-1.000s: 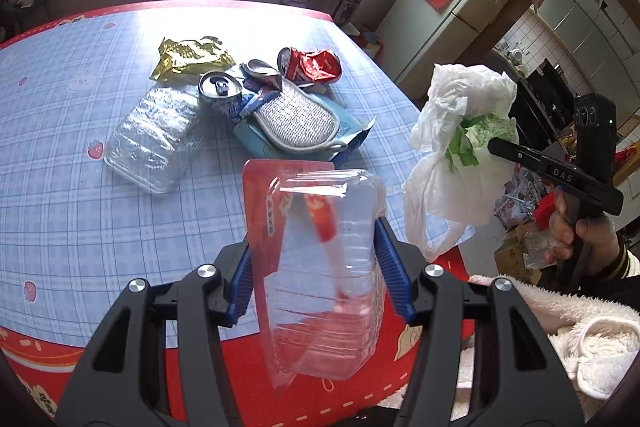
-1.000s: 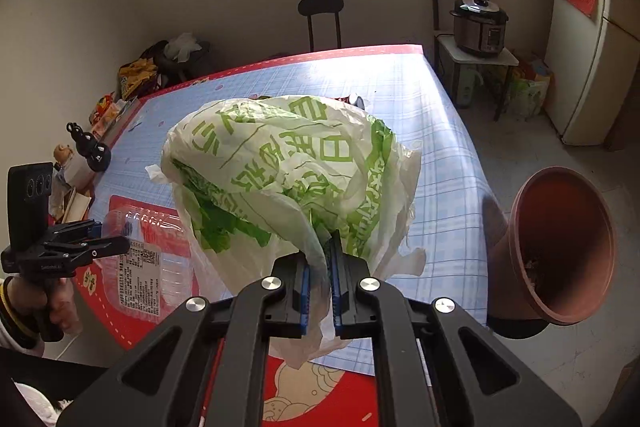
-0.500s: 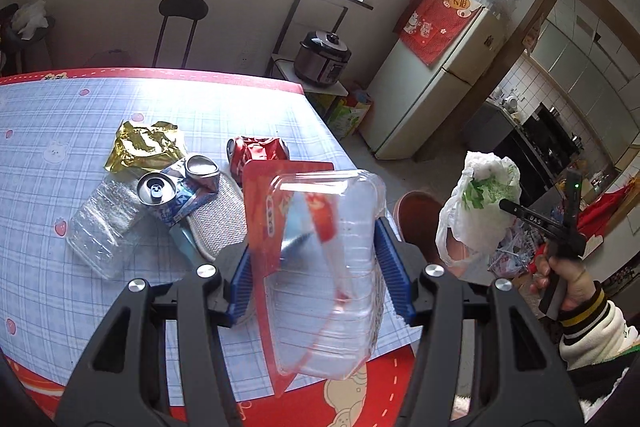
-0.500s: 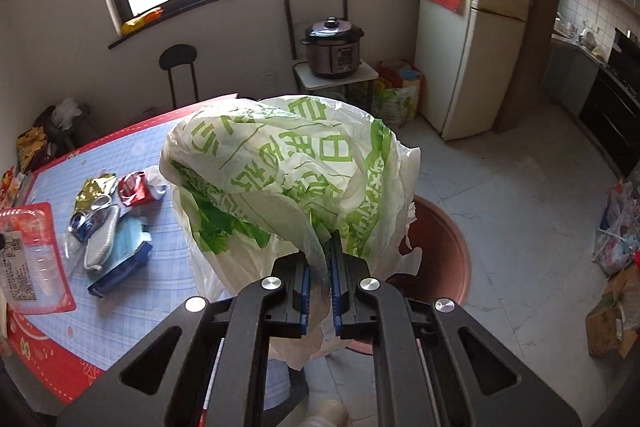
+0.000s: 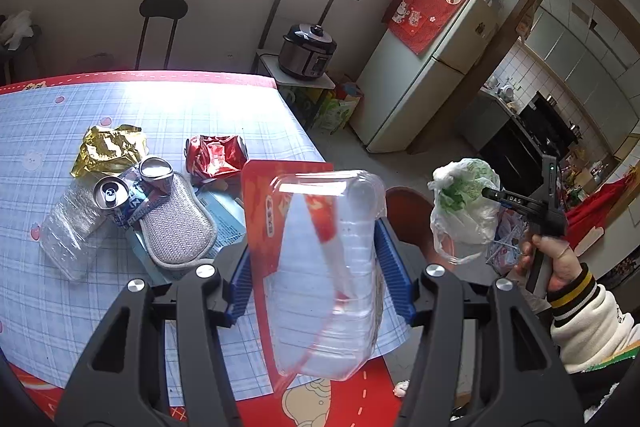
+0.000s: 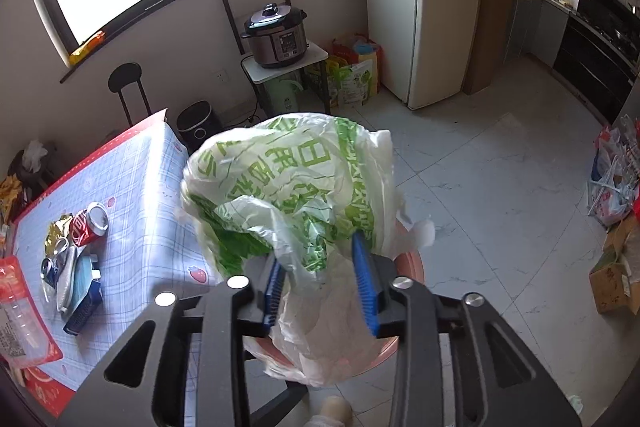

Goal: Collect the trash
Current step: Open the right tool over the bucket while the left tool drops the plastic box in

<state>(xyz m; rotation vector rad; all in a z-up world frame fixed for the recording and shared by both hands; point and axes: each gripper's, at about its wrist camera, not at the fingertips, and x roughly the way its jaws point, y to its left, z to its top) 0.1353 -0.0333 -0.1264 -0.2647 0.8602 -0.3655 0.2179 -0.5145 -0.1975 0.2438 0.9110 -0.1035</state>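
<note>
My left gripper (image 5: 316, 259) is shut on a clear plastic package with a red card back (image 5: 320, 267), held above the table's near edge. My right gripper (image 6: 322, 281) has its jaws spread apart, and the white and green plastic bag (image 6: 292, 187) sits loose between them over the reddish-brown bin (image 6: 412, 263). In the left wrist view the bag (image 5: 464, 207) hangs by the right gripper (image 5: 490, 194) above the bin (image 5: 404, 215). More trash lies on the table (image 5: 180, 107): a gold wrapper (image 5: 108, 147), a crushed red can (image 5: 216, 155), crushed cans (image 5: 132, 187), a grey sponge (image 5: 172, 231) and a flattened clear bottle (image 5: 72, 227).
The bin stands on the floor beside the table's right edge. A fridge (image 6: 444, 7), a cooker on a small stand (image 6: 276, 35) and a black stool (image 6: 128, 87) stand by the far wall. Bags and boxes (image 6: 612, 187) lie on the floor at right.
My right gripper has opened and the bag has come loose between its jaws, lower over the bin. My left gripper has kept hold of the package and shifted slightly.
</note>
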